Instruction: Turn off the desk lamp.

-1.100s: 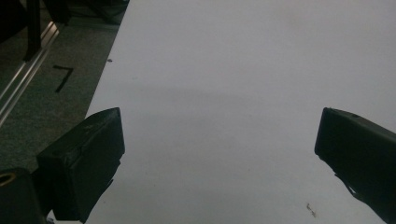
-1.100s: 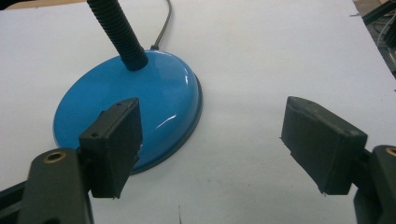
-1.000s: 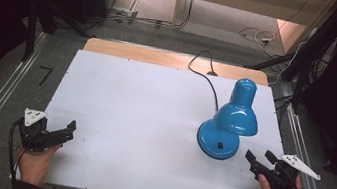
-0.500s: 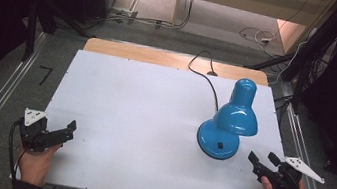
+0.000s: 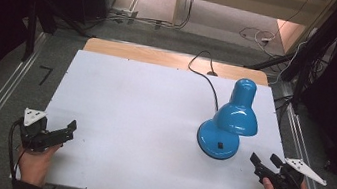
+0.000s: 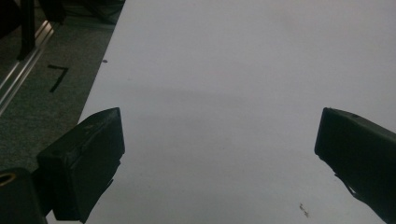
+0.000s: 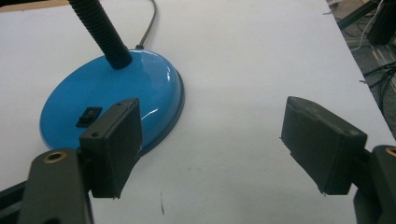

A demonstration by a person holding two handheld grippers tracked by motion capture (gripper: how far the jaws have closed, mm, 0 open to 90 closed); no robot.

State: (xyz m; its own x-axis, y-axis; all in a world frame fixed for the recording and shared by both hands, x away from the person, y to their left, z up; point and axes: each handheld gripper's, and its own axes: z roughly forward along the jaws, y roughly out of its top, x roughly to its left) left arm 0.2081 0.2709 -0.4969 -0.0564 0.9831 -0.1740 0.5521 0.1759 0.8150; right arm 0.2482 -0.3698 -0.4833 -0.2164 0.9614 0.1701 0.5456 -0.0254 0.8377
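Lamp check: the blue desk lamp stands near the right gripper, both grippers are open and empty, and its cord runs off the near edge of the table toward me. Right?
Not quite. The cord runs off the far edge, away from you, as the high view shows. The rest holds: the blue desk lamp stands near the right gripper, and it and the left gripper are open and empty.

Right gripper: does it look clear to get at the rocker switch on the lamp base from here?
Probably yes. The right gripper is open and empty, beside the blue lamp base, and bare table lies between them. The black switch faces up on the near side, uncovered.
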